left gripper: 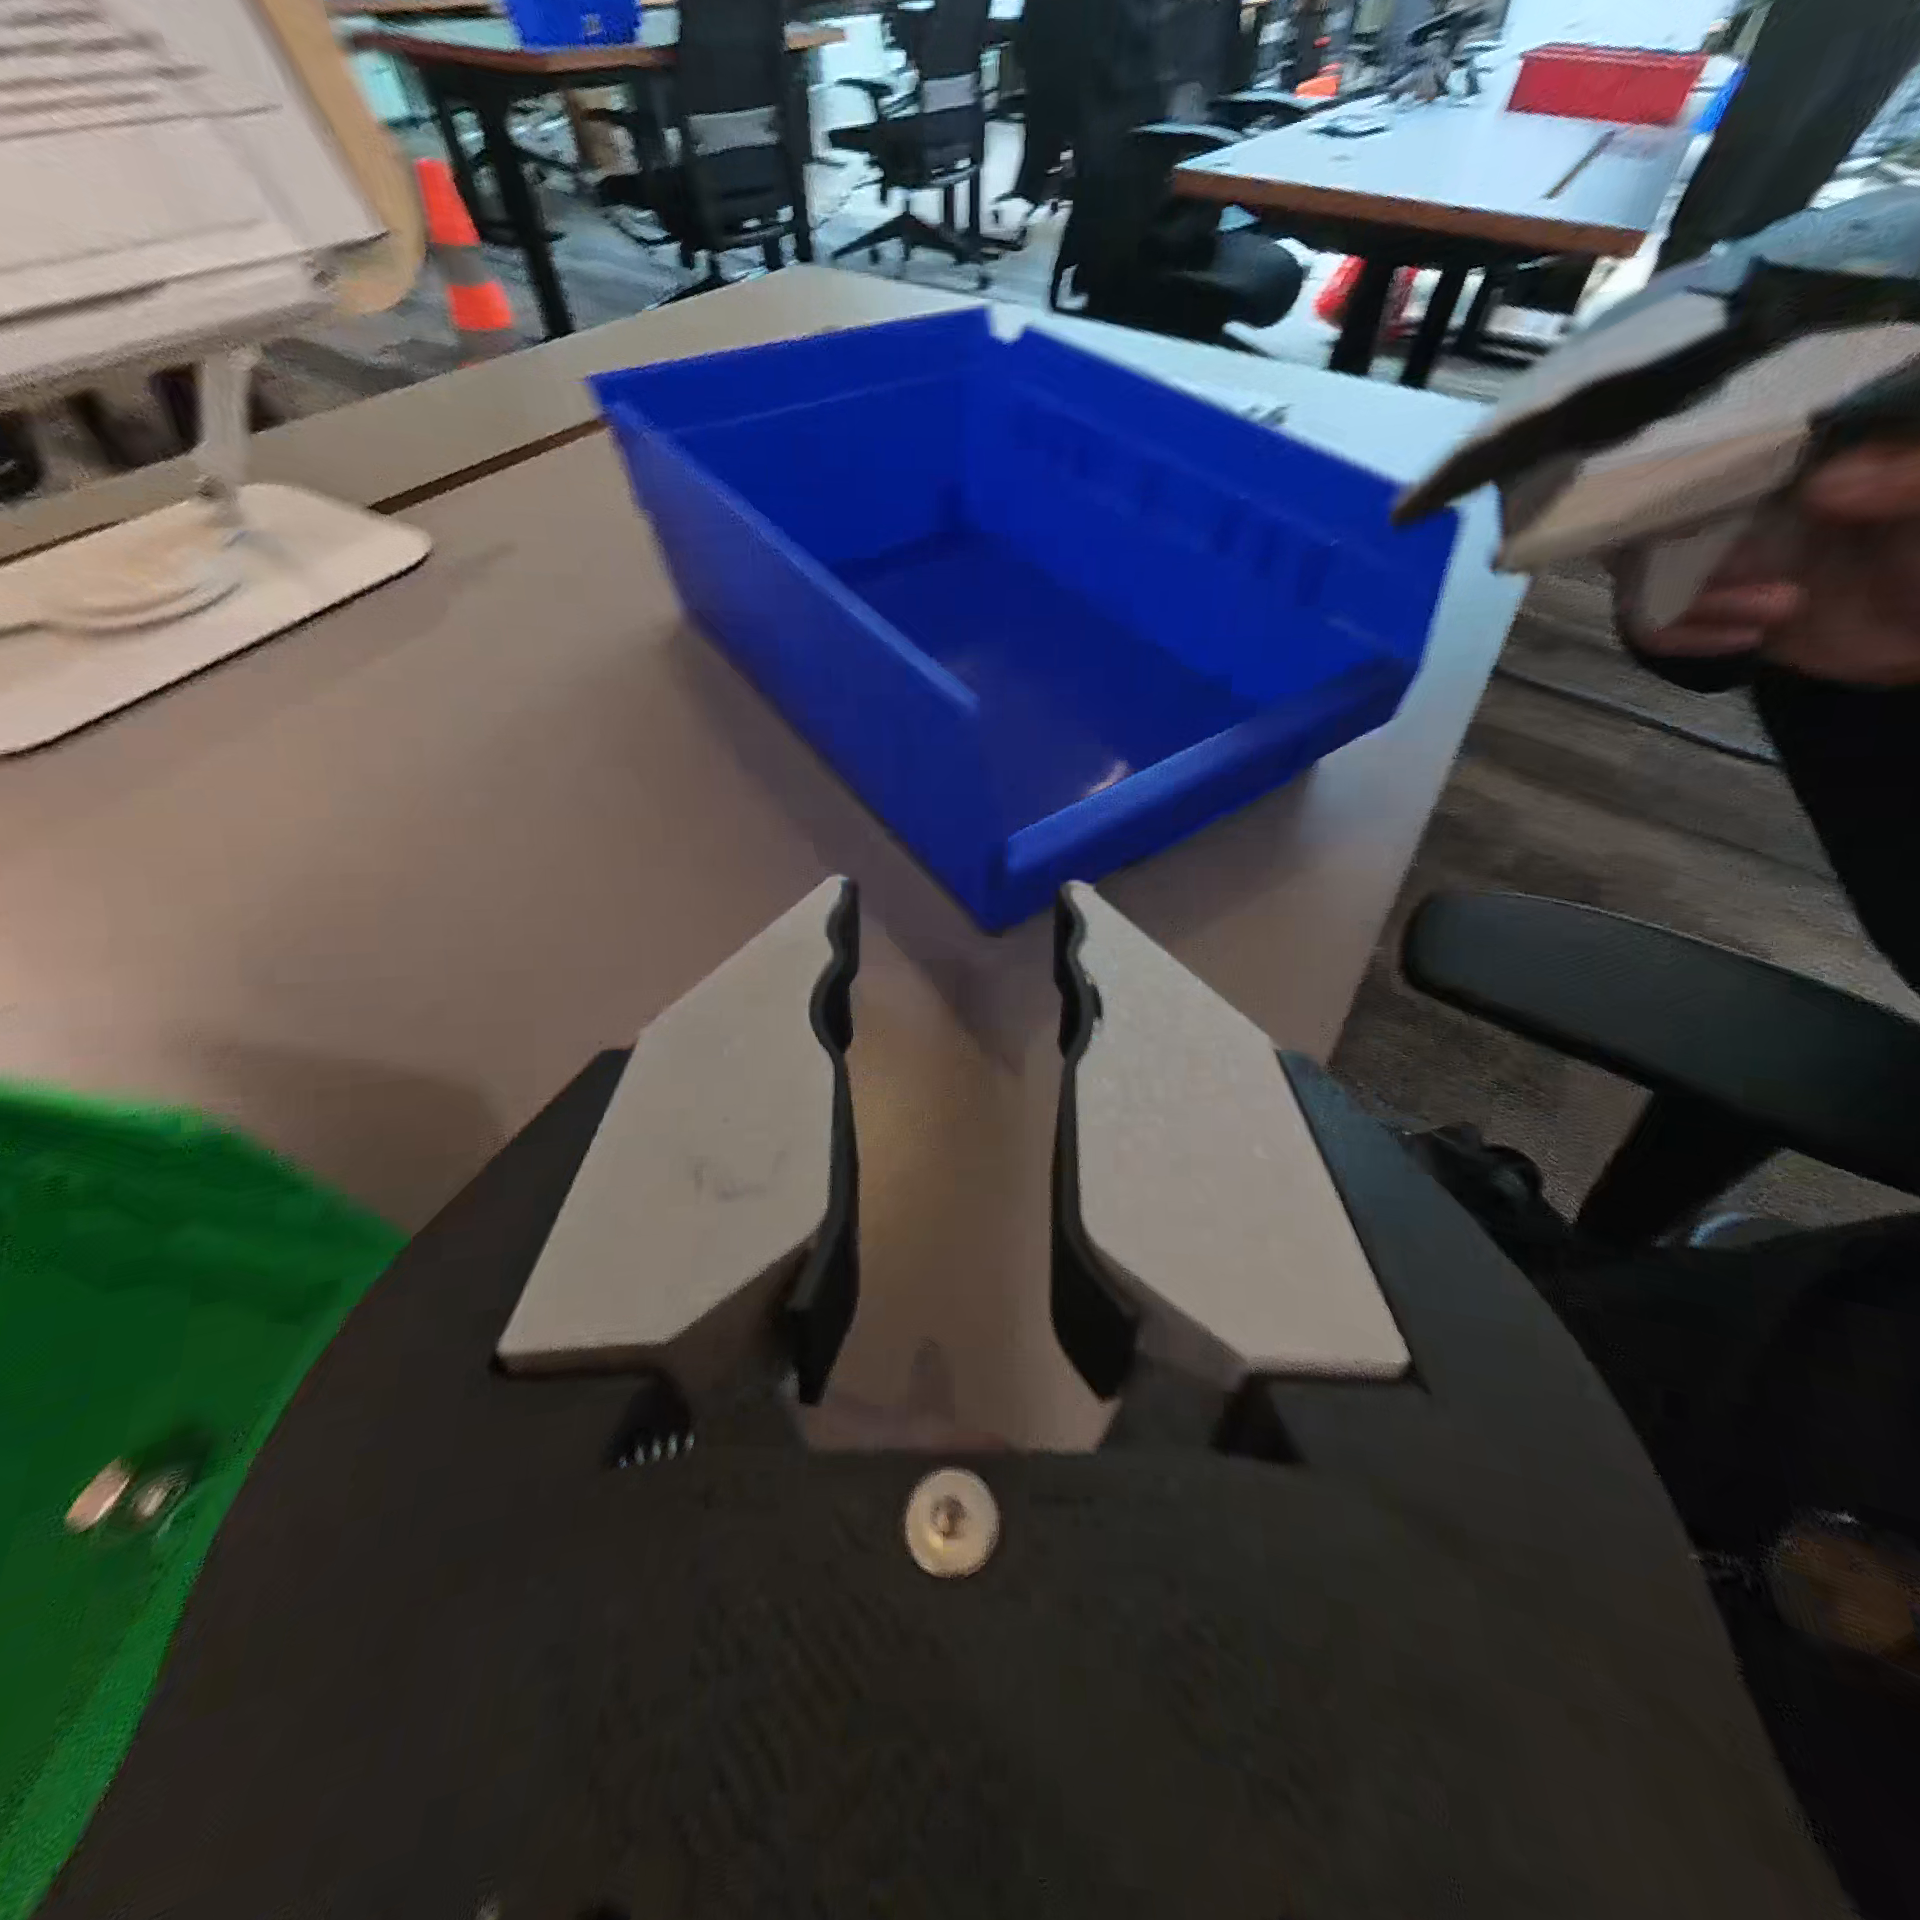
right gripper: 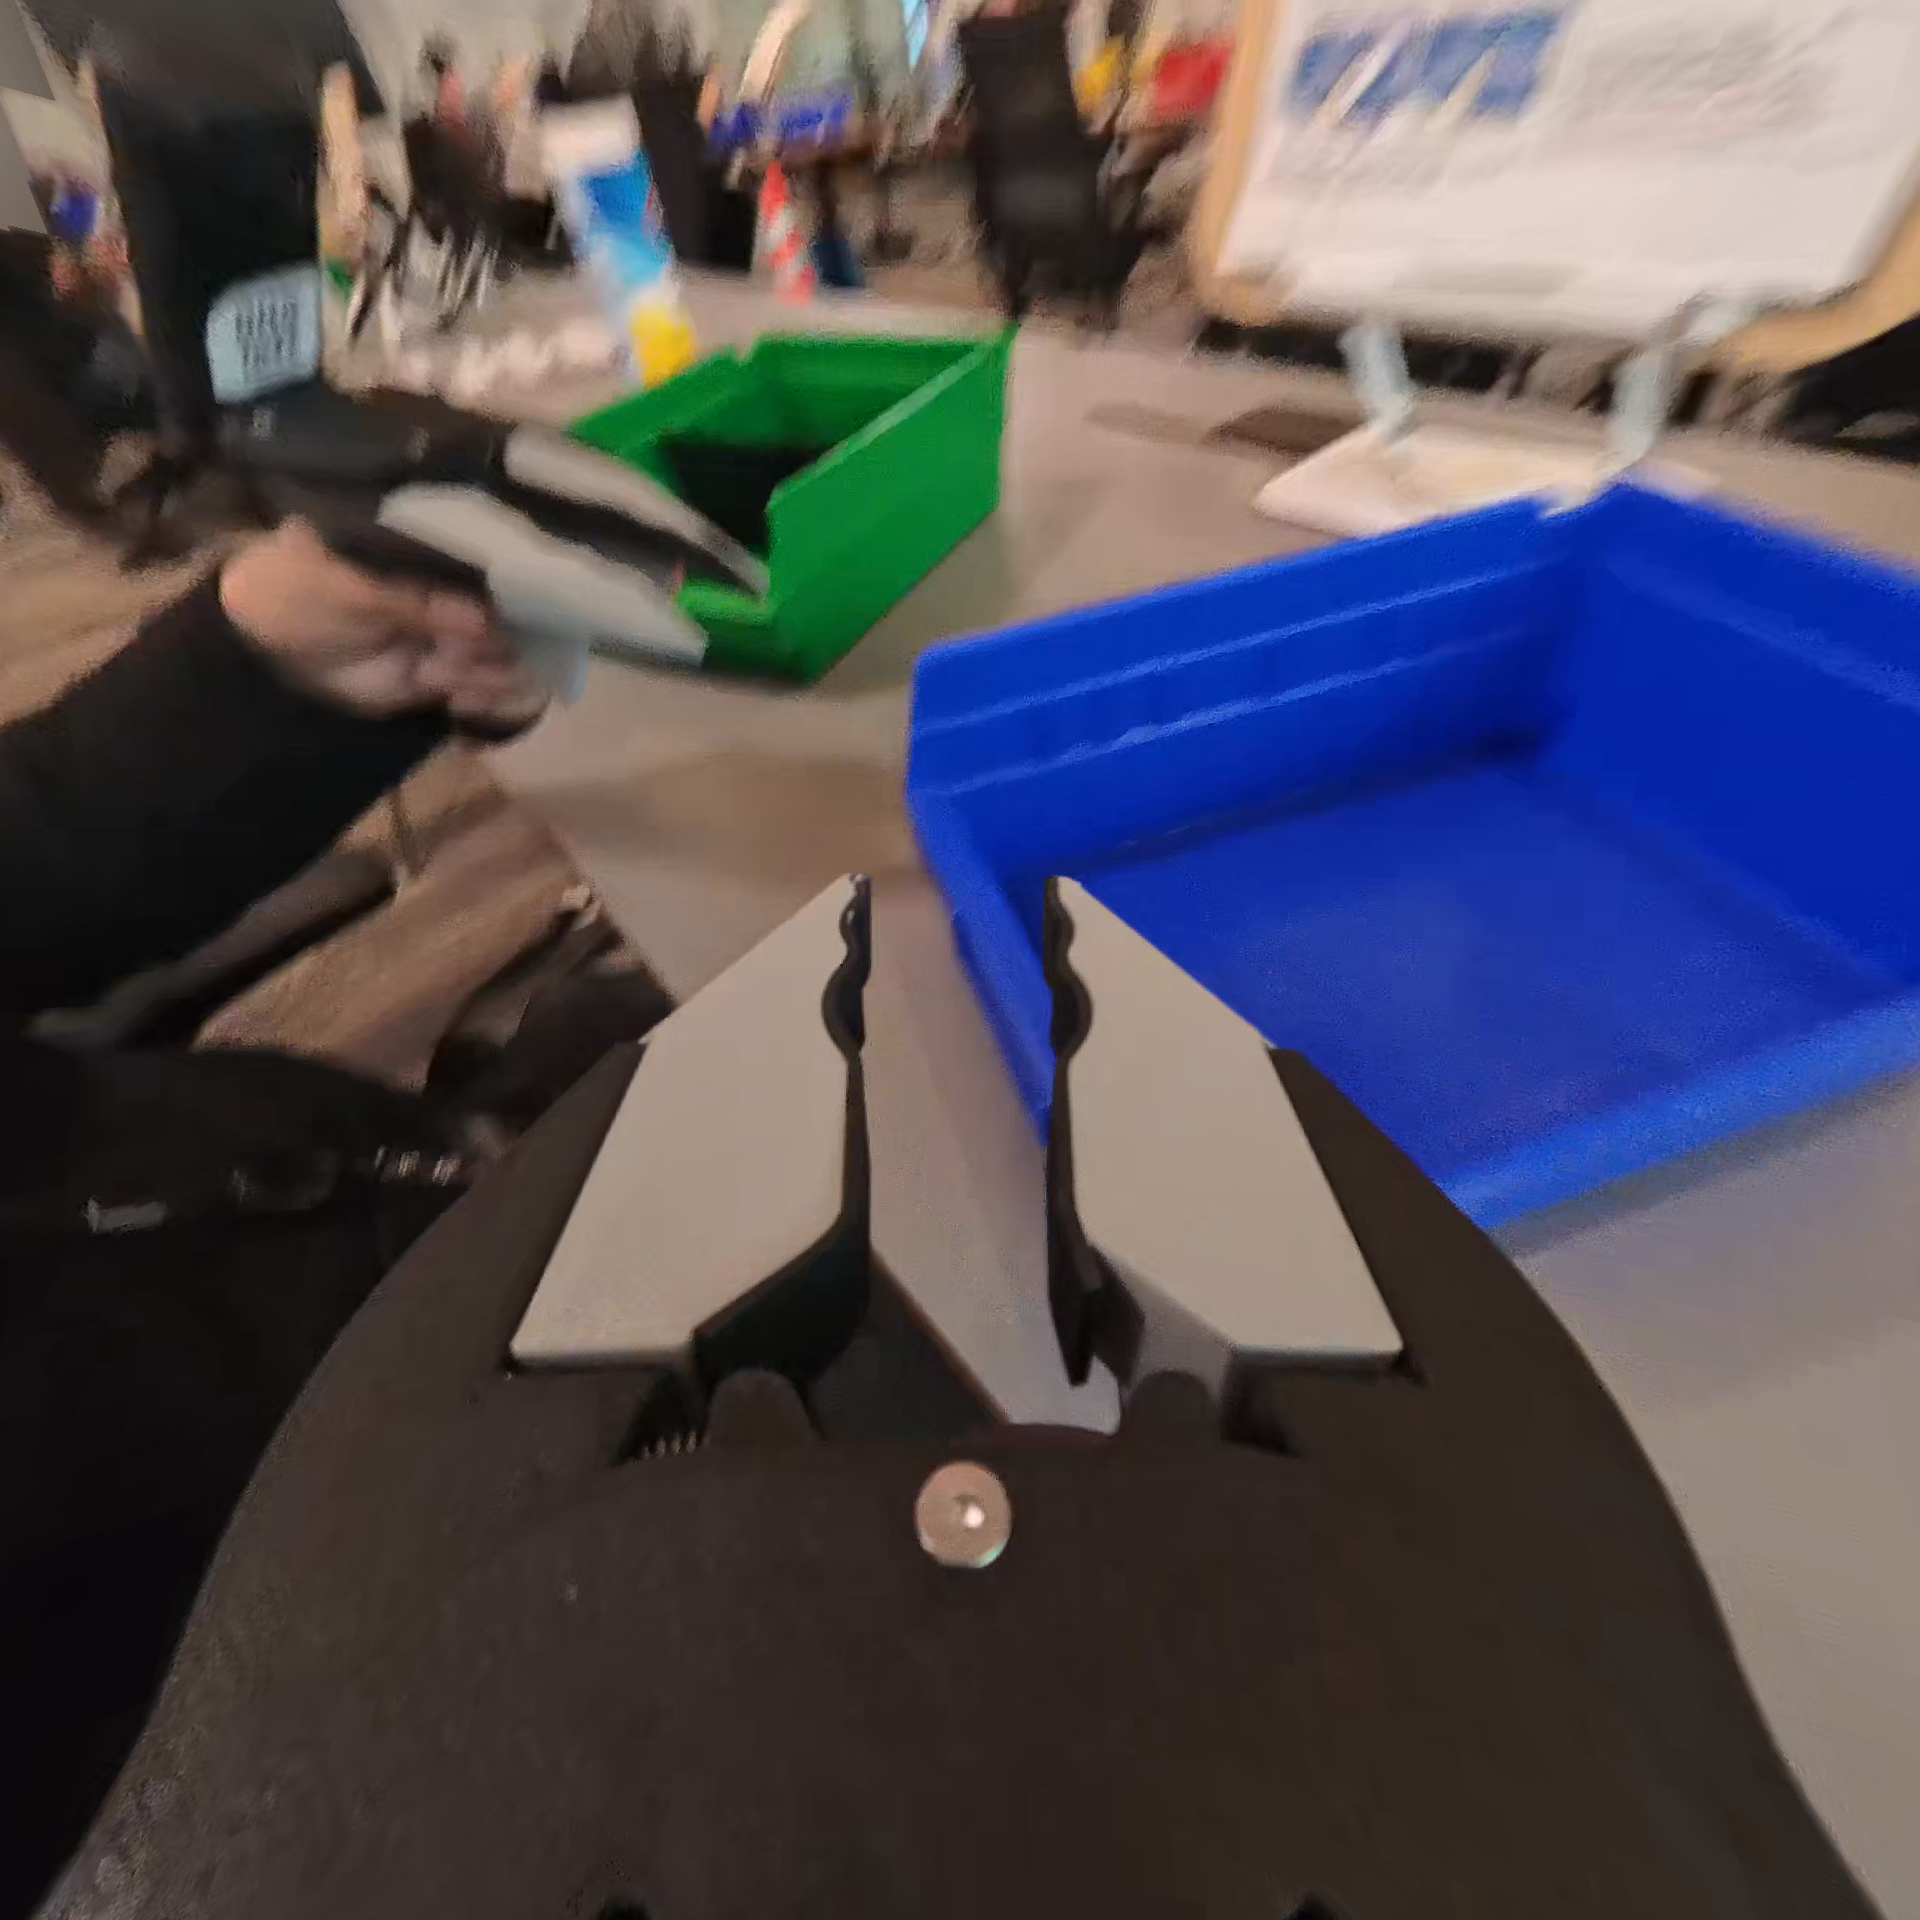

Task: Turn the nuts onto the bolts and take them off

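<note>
- Office floor behind: desks, black chairs, an orange cone (left gripper: 462,249), a red bin (left gripper: 1605,81) on a far desk. Both views are motion-blurred.
- Grey surface (left gripper: 416,883) carries a blue bin (left gripper: 997,488) in the middle, a green bin (right gripper: 894,488) to the left, and a white stand (left gripper: 187,582) with a paper board at the far left.
- Blue bin looks empty in both views; bare floor, no hardware seen.
- Green bin: in the left wrist view its near corner sits at lower left, with a small bright metal piece (left gripper: 125,1501) lying in it, probably a nut and bolt; too blurred to say whether threaded together.
- Left tongs (left gripper: 956,904): a narrow open gap between the tips, nothing held, hovering just short of the blue bin's near corner.
- Right tongs (right gripper: 956,899): the same narrow gap, empty, at the blue bin's left wall.
- Each tongs also shows far off in the other view, gripped by a hand (right gripper: 364,623) in a dark sleeve.
- Judgement: neither tongs holds a part, so no turning is under way. Whether this is the very start or a pause between parts cannot be told; picking up the hardware is evidently still to come.
</note>
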Demonstrator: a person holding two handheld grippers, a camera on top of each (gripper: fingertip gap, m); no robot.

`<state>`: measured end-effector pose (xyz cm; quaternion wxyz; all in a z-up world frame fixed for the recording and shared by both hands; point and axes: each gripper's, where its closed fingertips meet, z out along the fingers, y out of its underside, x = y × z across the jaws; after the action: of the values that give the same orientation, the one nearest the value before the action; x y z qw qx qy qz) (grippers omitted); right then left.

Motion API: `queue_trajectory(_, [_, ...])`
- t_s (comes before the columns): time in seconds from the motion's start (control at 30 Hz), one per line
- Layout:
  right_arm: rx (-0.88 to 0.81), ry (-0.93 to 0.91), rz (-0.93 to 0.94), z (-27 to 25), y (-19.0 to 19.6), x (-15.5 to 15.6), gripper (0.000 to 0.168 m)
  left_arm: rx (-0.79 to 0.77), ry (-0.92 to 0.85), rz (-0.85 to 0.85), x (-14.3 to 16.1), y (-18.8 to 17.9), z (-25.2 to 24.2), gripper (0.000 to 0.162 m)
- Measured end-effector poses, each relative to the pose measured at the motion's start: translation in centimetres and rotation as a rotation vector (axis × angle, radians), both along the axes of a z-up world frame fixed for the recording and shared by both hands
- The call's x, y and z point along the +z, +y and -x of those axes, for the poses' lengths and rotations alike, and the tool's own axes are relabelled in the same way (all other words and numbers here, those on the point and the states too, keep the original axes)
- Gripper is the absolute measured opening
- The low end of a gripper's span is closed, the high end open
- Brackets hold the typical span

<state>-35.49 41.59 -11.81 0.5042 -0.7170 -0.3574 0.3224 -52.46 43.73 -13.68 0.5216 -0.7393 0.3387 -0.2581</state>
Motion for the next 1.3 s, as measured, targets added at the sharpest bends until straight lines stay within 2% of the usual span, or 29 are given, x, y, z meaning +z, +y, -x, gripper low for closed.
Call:
queue_trajectory(0.07, [0.057,-0.144,0.070,1.8,-0.1,-3.6,0.028,0.063,-0.016,0.036,-1.0,0.4,2.4,0.035])
queue_trajectory(0.13, [-0.013,-0.241,0.151,1.7,2.1,-6.9,0.029,0.106,-0.033,0.060,-1.7,0.2,3.7,0.036])
queue_trajectory(0.17, [-0.026,-0.252,0.180,1.4,2.9,-7.8,0.000,0.112,-0.044,0.048,-1.7,-0.1,4.0,0.035])
queue_trajectory(0.23, [-0.136,-0.230,0.156,-0.2,5.3,-7.4,0.000,0.105,-0.019,0.035,-2.0,-0.8,4.0,0.034])
queue_trajectory(0.33, [-0.329,-0.305,0.065,-4.4,9.4,-7.6,0.000,0.138,0.079,-0.011,-2.1,-0.7,4.8,0.037])
queue_trajectory(0.37, [-0.401,-0.322,0.061,-6.0,10.7,-7.8,0.007,0.158,0.095,-0.030,-2.1,-0.5,5.2,0.036])
queue_trajectory(0.4, [-0.400,-0.326,0.099,-6.4,10.9,-8.2,0.022,0.177,0.120,-0.034,-2.3,-0.2,5.7,0.036])
queue_trajectory(0.43, [-0.329,-0.277,0.123,-5.3,10.1,-7.7,0.013,0.199,0.156,-0.030,-2.8,0.1,6.5,0.037])
queue_trajectory(0.53, [-0.123,-0.126,0.032,-1.3,7.3,-4.8,0.018,0.268,0.256,-0.017,-4.3,1.3,9.9,0.038])
queue_trajectory(0.67, [-0.002,-0.255,0.022,1.4,5.8,-7.1,0.035,0.349,0.261,0.076,-6.0,2.3,15.2,0.030])
queue_trajectory(0.7, [0.010,-0.272,0.016,2.0,5.9,-7.8,0.036,0.369,0.263,0.079,-6.1,2.5,16.5,0.018])
queue_trajectory(0.8, [-0.048,-0.256,-0.029,2.9,7.8,-7.9,0.025,0.377,0.181,0.142,-6.1,2.5,18.6,0.024])
queue_trajectory(0.83, [-0.075,-0.252,-0.015,3.0,8.6,-8.2,0.038,0.420,0.184,0.137,-6.1,2.9,19.7,0.031])
queue_trajectory(0.87, [-0.092,-0.236,-0.003,3.3,9.3,-8.2,0.039,0.486,0.205,0.108,-6.0,3.5,21.0,0.041])
queue_trajectory(0.9, [-0.129,-0.233,0.001,3.4,10.1,-8.2,0.041,0.544,0.222,0.085,-6.0,3.8,22.0,0.042])
queue_trajectory(0.93, [-0.157,-0.236,-0.006,3.4,10.7,-8.2,0.039,0.578,0.244,0.074,-5.9,3.9,22.7,0.034])
queue_trajectory(0.97, [-0.163,-0.251,-0.022,3.5,11.0,-8.1,0.034,0.601,0.273,0.059,-5.8,3.9,23.2,0.025])
queue_trajectory(1.03, [-0.206,-0.257,-0.076,3.4,11.4,-6.8,0.037,0.595,0.273,0.027,-5.0,3.5,22.9,0.027])
queue_trajectory(1.1, [-0.183,-0.150,-0.141,4.4,10.4,-3.5,0.035,0.528,0.173,0.004,-3.2,2.9,21.0,0.029])
queue_trajectory(1.2, [-0.038,-0.011,-0.184,7.7,7.6,1.2,0.035,0.434,-0.026,-0.041,0.4,2.1,17.2,0.032])
queue_trajectory(1.3, [0.086,-0.004,-0.104,12.1,6.4,1.7,0.045,0.276,-0.214,-0.048,2.6,1.0,11.3,0.041])
